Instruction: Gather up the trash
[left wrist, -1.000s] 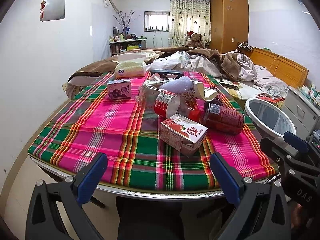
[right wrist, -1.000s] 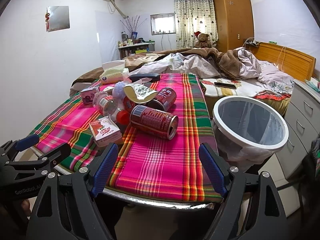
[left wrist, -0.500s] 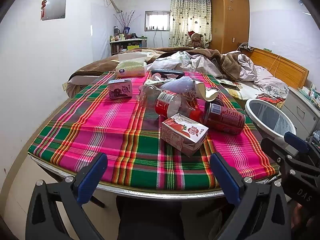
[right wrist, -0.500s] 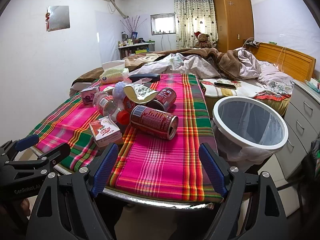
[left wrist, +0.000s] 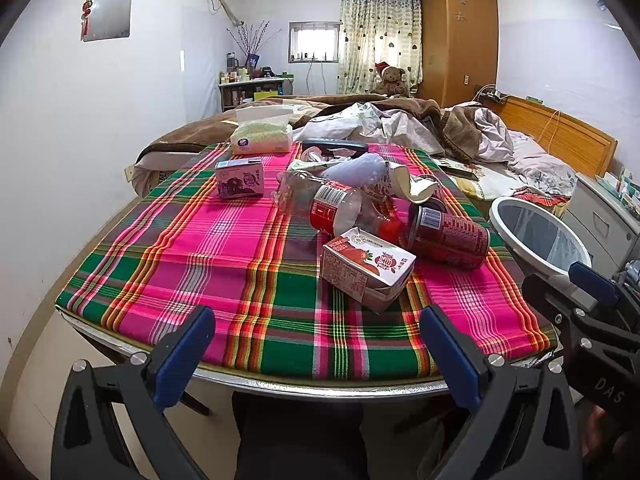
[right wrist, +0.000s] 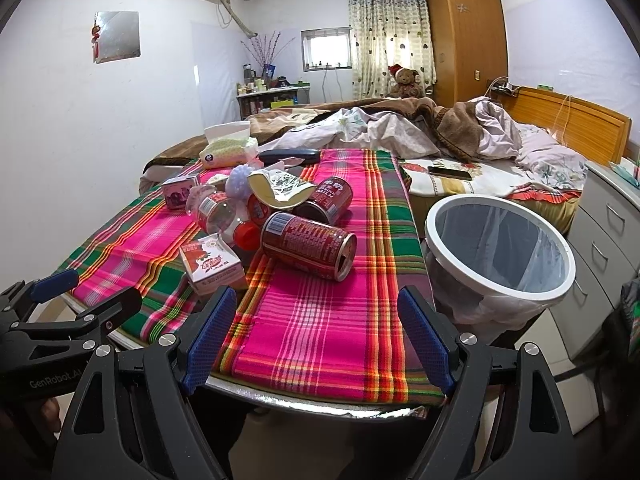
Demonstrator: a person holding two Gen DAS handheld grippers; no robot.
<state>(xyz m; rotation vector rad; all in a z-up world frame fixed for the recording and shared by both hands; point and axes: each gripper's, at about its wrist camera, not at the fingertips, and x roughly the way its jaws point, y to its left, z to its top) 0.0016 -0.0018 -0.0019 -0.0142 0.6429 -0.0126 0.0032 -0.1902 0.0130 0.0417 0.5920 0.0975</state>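
Trash lies on a plaid-covered table [left wrist: 240, 280]: a red and white drink carton [left wrist: 366, 270], a red can [left wrist: 450, 238] on its side, a clear plastic bottle [left wrist: 324, 204], a crumpled paper cup [left wrist: 400, 182] and a small purple carton [left wrist: 240, 180]. A white-rimmed bin [right wrist: 500, 248] with a liner stands right of the table. My left gripper [left wrist: 316, 356] is open and empty at the front edge, short of the red and white carton. My right gripper [right wrist: 316, 336] is open and empty at the front edge, below the red can [right wrist: 308, 244].
A tissue pack [left wrist: 262, 138] and a black case [left wrist: 336, 146] lie at the table's far end. An unmade bed [right wrist: 440, 136] is behind. Grey drawers [right wrist: 608, 232] stand right of the bin. A second red can [right wrist: 330, 198] lies behind the cup.
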